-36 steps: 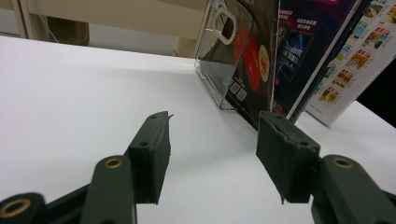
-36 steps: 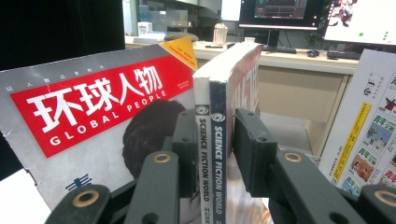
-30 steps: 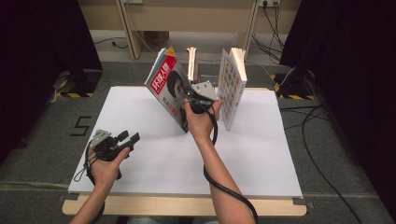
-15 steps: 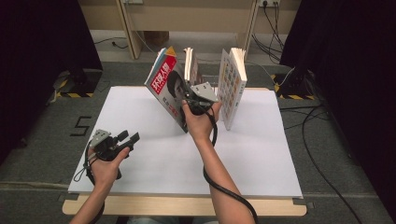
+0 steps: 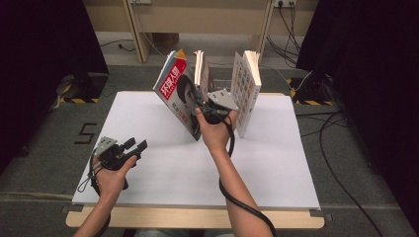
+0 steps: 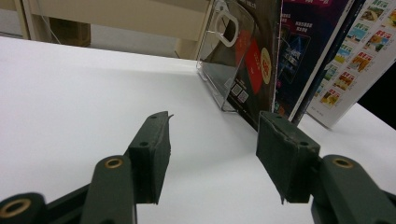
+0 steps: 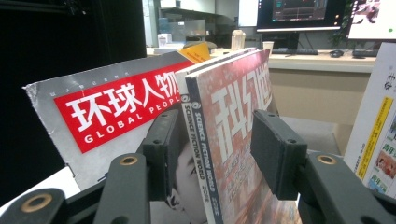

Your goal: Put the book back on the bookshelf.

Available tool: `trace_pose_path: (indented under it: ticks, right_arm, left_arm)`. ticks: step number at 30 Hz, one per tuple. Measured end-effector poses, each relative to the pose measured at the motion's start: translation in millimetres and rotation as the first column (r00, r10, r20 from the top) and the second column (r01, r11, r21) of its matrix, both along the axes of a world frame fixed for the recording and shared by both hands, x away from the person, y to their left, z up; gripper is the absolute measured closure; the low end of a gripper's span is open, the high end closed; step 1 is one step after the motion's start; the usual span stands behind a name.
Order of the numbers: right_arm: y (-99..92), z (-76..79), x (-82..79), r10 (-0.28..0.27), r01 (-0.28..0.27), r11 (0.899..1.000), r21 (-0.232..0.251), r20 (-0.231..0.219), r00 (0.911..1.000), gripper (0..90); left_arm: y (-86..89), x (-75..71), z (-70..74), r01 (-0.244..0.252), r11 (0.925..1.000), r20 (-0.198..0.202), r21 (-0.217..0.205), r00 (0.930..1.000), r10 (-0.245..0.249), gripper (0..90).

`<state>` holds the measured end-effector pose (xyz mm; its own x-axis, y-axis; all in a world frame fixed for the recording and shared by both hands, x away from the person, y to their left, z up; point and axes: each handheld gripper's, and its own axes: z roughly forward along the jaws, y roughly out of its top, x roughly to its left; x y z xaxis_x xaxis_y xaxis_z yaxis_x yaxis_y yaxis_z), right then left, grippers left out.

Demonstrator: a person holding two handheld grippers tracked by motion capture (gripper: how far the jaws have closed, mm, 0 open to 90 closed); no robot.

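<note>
A: Red-bannered Global People magazine (image 5: 175, 96) is leaning to the left at the table's (image 5: 148, 163) far middle, w/ a portrait on the cover. Just right of it the Science Fiction World magazine (image 7: 229, 140) is standing nearly upright, spine toward the right gripper (image 5: 213, 109).

B: Is the right gripper holding that one?

A: No. Its jaws have just been opening; in the right gripper view they're straddling the spine w/ a gap on each side, pads not pressing. So the mag is sitting between open jaws, leaning against the Global People cover.

B: And the third one?

A: White-covered magazine (image 5: 245, 94) w/ rows of small colour pics is standing further right, apart from the other two, close beside the right hand (image 5: 215, 133).

B: What's propping them?

A: Clear plastic bookend (image 6: 224, 70) is showing in the left gripper view, sitting against the leftmost mag's back cover. Can't tell whether it's touching the others.

B: Left side?

A: Left gripper (image 5: 132, 148) is hovering low over the table's near-left part, well apart from the magazines, jaws standing wide w/ nothing between them, pointing toward the stack. Left hand (image 5: 111, 175) is wrapping the grip, cable looping off beside the wrist.

B: Background?

A: Monitor (image 7: 299, 14) and a desk are showing beyond the mags in the right gripper view; cables are lying on the grey floor (image 5: 346, 148) at right.
</note>
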<state>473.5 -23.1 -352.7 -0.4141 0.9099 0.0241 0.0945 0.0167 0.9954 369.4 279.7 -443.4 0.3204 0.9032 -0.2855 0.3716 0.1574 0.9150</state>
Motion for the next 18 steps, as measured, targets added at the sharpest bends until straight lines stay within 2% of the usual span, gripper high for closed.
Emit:
trace_pose_path:
  ticks: [6,11,18]
  right_arm:
    - [-4.8,-1.3,-4.5,0.007,-0.007,1.0,-0.001,0.002,1.0,51.5]
    - [-14.3,-1.3,-9.0,0.03,-0.03,1.0,0.005,-0.001,0.9995,49.7]
    - [-26.1,-1.1,-14.0,0.034,-0.034,0.999,-0.005,0.0,0.9994,49.1]
  left_arm:
    - [-0.8,-0.4,-0.1,0.0,1.0,0.001,0.001,1.0,0.0,43.8]
    - [-1.1,-1.0,0.8,0.001,1.0,0.004,-0.002,1.0,-0.001,43.8]
    - [-1.9,-0.9,1.5,0.002,1.0,0.007,-0.002,1.0,-0.002,43.8]
